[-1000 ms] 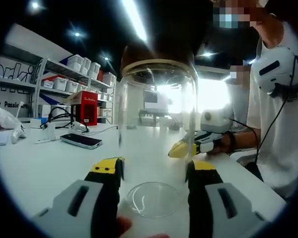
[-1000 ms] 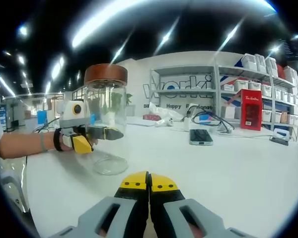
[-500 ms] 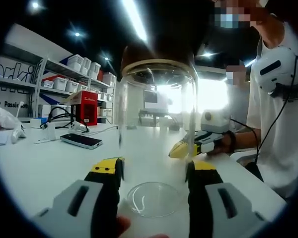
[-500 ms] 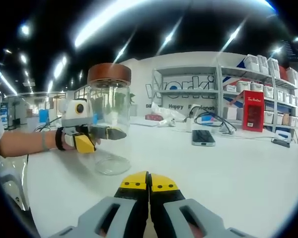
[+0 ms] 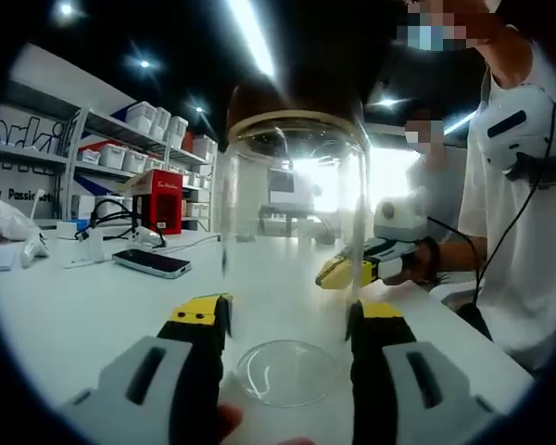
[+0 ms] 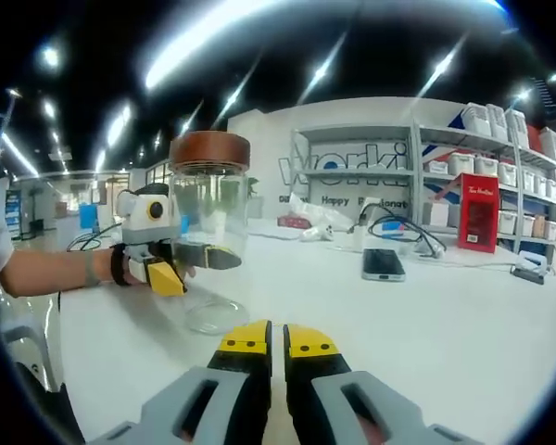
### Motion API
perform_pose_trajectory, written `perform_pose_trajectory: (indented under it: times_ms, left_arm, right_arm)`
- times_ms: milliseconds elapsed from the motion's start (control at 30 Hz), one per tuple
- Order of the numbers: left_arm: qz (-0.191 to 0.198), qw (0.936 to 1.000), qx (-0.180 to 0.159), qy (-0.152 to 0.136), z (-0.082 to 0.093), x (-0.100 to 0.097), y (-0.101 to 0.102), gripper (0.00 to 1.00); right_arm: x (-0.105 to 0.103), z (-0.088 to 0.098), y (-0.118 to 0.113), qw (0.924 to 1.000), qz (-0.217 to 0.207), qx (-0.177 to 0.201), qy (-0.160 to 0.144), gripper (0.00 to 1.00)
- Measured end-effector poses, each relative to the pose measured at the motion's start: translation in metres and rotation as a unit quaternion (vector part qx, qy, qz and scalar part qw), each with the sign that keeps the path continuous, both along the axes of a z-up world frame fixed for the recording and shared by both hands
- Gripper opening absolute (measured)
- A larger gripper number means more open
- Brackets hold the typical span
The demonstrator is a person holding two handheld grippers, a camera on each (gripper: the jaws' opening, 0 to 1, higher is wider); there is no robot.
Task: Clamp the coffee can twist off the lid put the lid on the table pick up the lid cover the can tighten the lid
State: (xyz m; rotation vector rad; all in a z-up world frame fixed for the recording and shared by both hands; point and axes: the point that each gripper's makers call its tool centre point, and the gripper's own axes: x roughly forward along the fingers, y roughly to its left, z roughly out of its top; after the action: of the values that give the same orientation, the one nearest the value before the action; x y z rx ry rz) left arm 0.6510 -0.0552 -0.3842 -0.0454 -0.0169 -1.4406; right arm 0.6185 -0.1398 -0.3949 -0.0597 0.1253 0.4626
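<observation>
Two grippers are in use. In the left gripper view, the left gripper rises from the bottom centre with one yellow-tipped jaw at each side of one clear glass coffee can; the jaws press against its lower wall, clamping it. The can stands upright on the white table, and one brown lid sits on its mouth at the upper centre. To the right of centre, beyond the can, the right gripper is held off the table by a hand.

In the right gripper view, the right gripper's two jaws at the bottom centre stand a hair apart with nothing between them, all but closed. The can appears left of centre with the left gripper on its lower part.

One dark phone lies flat on the table at left of the left gripper view, well apart from the can. One red box stands further back, near the shelving, which carries several white bins. One person in a white shirt occupies the right edge.
</observation>
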Motion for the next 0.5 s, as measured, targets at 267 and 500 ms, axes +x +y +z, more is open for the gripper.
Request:
perform_pose_trajectory:
  times_ms: [267,500]
  left_arm:
    - [0.0,1.0,0.0,0.001,0.0,0.0,0.0,0.44]
    - [-0.001,1.0,-0.001,0.001,-0.001,0.002,0.002,0.44]
  right_arm:
    - [-0.008,0.066,0.012,0.9984,-0.004,0.032,-0.046,0.11]
    - [-0.021,0.12,0.039,0.9939,0.027,0.067,-0.084,0.16]
